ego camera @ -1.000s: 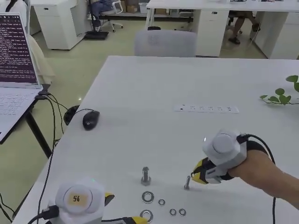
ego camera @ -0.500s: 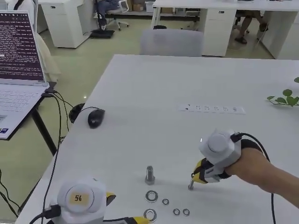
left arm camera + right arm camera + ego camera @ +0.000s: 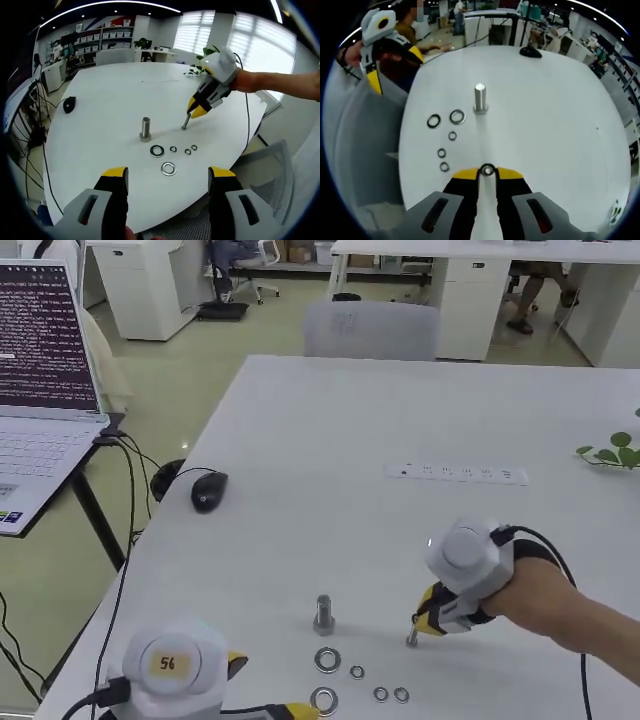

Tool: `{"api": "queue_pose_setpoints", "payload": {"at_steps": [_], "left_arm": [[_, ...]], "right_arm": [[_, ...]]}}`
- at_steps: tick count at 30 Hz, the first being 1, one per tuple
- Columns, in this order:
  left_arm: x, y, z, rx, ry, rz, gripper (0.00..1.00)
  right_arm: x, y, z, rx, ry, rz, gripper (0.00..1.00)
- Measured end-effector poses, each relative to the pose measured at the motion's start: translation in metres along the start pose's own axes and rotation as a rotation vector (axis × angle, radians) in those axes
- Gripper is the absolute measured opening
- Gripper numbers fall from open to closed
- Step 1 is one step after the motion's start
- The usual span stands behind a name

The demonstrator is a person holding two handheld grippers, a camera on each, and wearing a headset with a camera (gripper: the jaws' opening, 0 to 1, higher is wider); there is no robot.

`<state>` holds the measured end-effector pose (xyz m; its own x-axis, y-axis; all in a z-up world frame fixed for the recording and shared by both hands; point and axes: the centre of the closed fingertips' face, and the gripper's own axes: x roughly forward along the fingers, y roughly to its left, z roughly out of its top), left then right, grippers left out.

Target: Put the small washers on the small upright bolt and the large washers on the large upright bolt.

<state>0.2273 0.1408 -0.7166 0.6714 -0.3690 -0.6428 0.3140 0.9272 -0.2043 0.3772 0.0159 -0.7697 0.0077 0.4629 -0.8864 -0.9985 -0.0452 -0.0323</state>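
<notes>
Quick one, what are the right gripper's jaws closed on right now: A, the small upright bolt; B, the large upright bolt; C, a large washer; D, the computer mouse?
A: the right gripper is shut around the top of the small bolt, while the large bolt stands free beyond it.

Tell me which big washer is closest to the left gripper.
The washer by the table edge, before the left gripper; the other lies nearer the big bolt.

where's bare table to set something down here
Free: the wide stretch between the black computer mouse, the white power strip and the large upright steel bolt. Crowded: the near edge, with loose steel washers, the small upright bolt and the right gripper.
</notes>
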Motion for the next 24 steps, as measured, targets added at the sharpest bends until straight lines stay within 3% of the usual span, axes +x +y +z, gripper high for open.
{"api": "queue_pose_setpoints", "payload": {"at_steps": [14,24], "left_arm": [[-0.003,0.005,-0.003,-0.007,0.002,0.011,0.64],[-0.006,0.006,-0.005,-0.009,0.002,0.018,0.64]], "right_arm": [[0.027,0.002,-0.013,0.015,0.041,0.023,0.14],[0.042,0.006,-0.024,0.055,0.039,0.032,0.15]]}}
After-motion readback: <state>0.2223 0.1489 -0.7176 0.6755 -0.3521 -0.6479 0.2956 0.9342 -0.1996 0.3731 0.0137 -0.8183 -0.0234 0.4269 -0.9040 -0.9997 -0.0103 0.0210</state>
